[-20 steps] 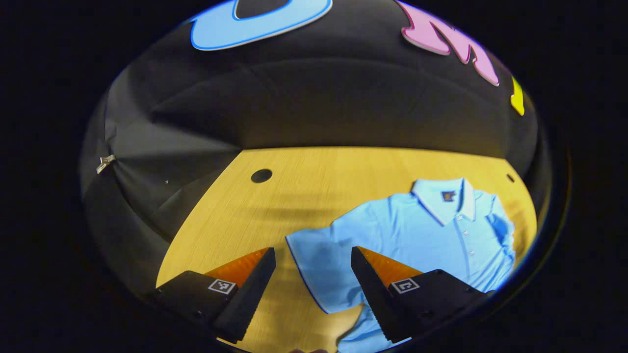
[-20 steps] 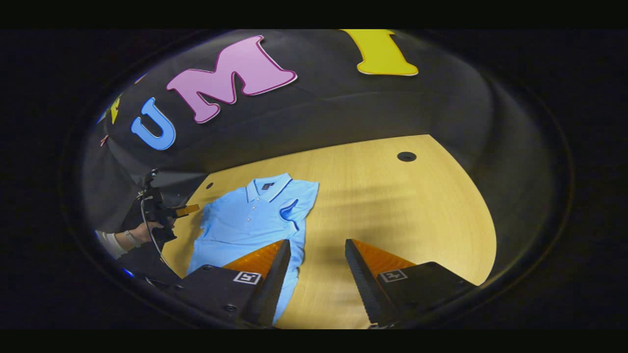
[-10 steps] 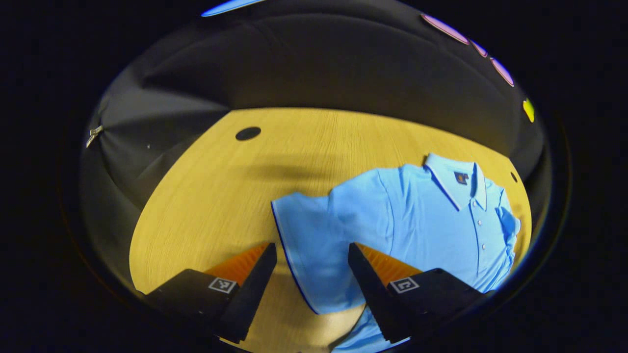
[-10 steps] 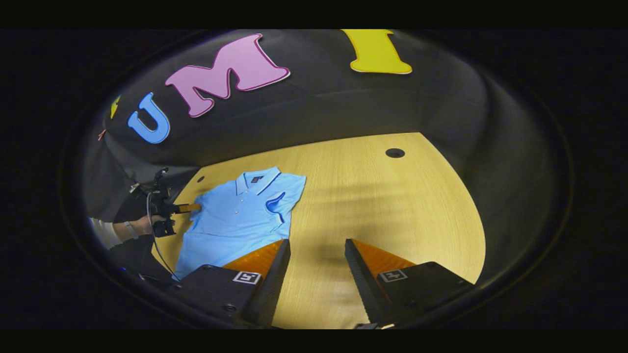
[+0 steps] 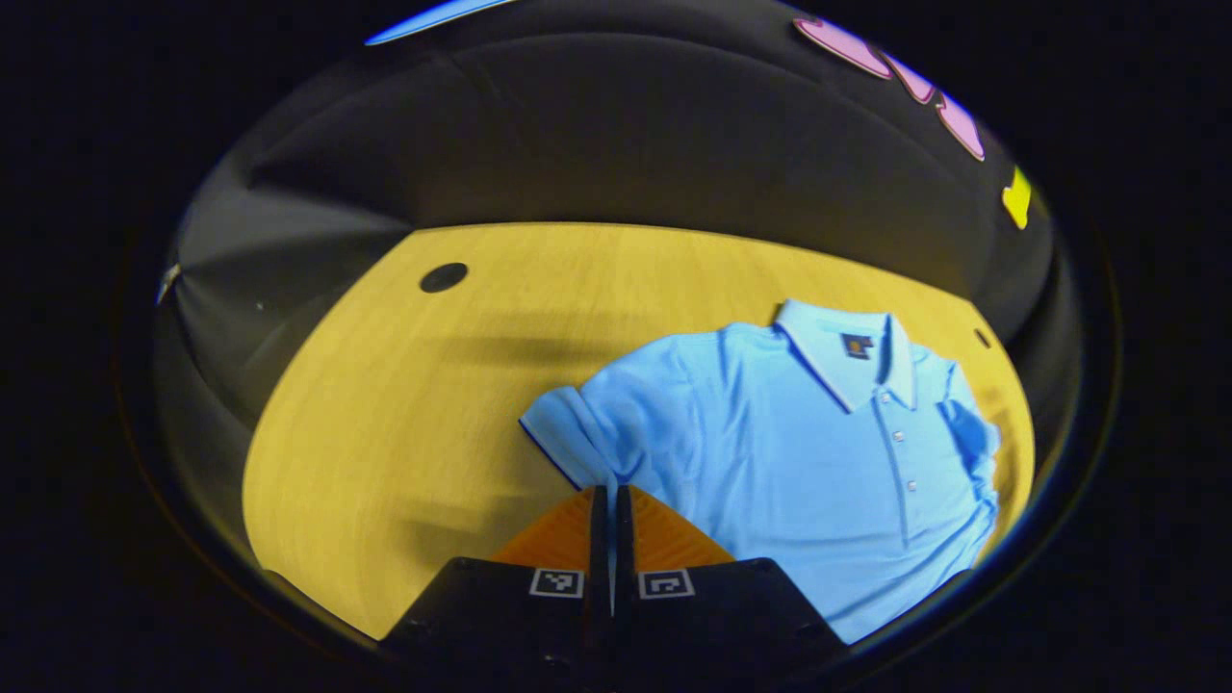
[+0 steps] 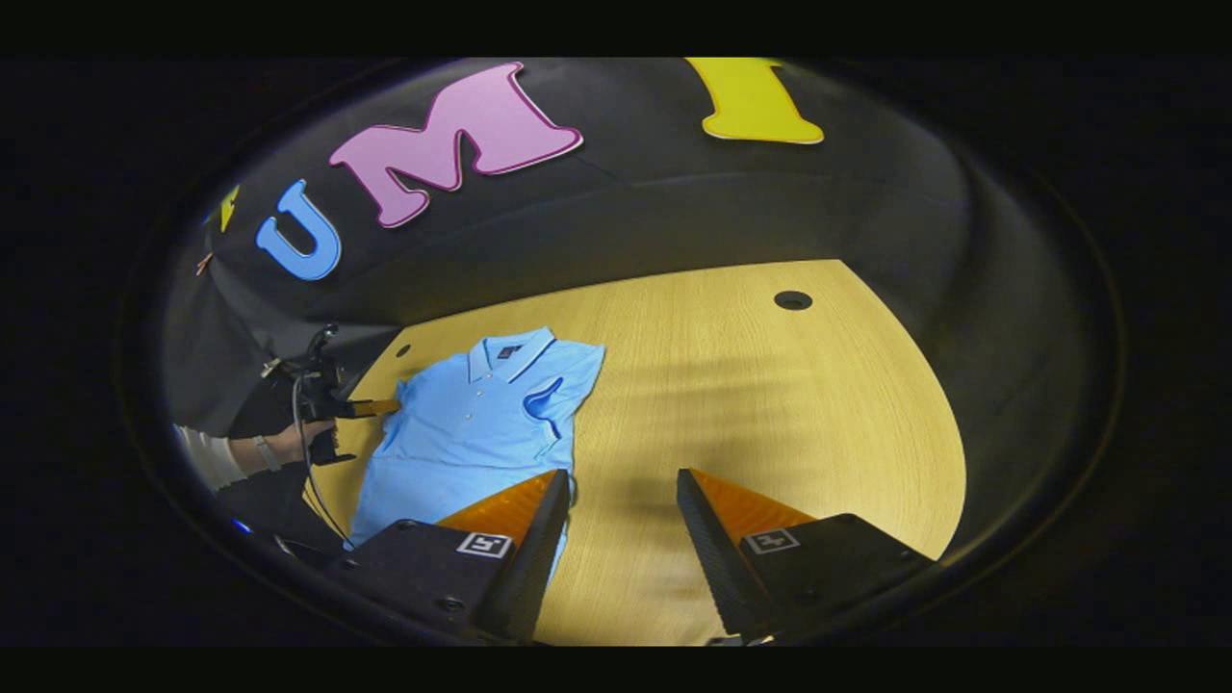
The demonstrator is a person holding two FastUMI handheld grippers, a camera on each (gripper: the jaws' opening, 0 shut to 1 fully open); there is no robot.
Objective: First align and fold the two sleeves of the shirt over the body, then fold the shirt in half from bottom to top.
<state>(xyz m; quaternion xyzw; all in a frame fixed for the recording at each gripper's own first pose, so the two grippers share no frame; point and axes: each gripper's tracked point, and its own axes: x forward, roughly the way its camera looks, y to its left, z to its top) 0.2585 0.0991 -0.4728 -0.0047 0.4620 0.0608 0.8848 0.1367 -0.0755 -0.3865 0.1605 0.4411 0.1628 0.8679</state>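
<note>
One light-blue shirt (image 5: 799, 452) lies flat on the wooden surface (image 5: 404, 404), collar far. Left gripper (image 5: 606, 496) clenched on one sleeve (image 5: 577, 433); right gripper (image 6: 621, 491) spread, grasping nothing, beside the shirt.

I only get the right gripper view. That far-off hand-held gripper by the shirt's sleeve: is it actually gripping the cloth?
Observer: Yes. In the left gripper view the left hand-held gripper has its fingers pressed together on the sleeve at its lower edge.
Operator: Is that sleeve lying flat?
Observer: No. It is bunched into folds just ahead of the fingertips, while the rest of the shirt lies smooth on the table.
</note>
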